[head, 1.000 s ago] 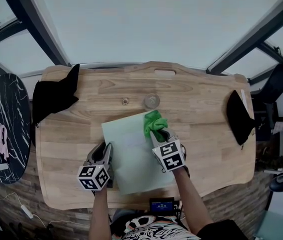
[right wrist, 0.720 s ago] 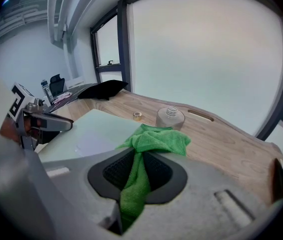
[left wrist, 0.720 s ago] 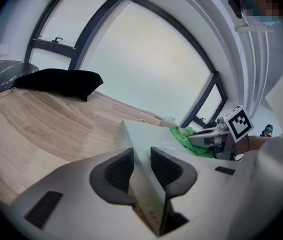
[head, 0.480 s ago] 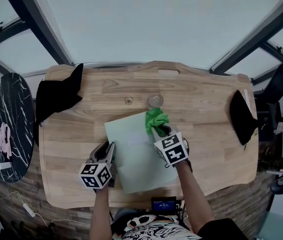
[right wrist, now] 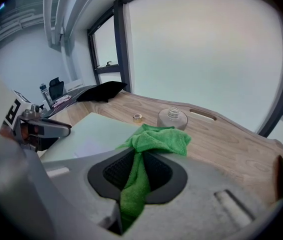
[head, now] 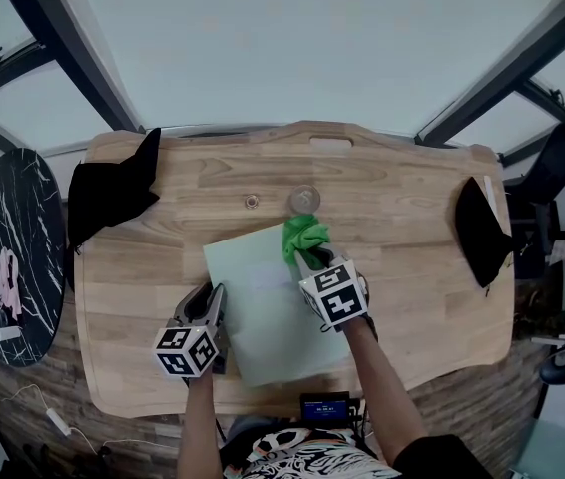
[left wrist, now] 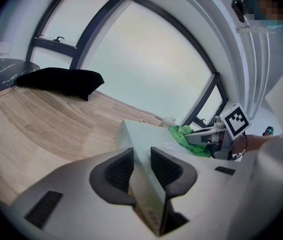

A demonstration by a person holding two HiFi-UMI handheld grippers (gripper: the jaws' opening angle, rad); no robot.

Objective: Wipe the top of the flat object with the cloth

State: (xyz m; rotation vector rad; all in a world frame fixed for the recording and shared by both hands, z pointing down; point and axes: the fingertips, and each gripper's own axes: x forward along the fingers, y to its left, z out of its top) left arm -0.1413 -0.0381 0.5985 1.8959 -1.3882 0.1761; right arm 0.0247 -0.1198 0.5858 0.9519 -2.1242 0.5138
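Note:
A pale green flat box lies on the wooden table. My left gripper is shut on the box's left edge, its dark pads pressing both faces of the flat box. My right gripper is shut on a green cloth, which rests bunched on the box's far right corner. In the right gripper view the cloth runs between the pads of the right gripper and spreads onto the box. The left gripper view shows the cloth past the box.
A small glass bottle and a small ring cap stand just beyond the box. Black cloths lie at the table's far left and right edge. A round dark marble table stands to the left.
The right gripper has slid the cloth a little toward the box's far edge. The left gripper has kept still on the box's edge.

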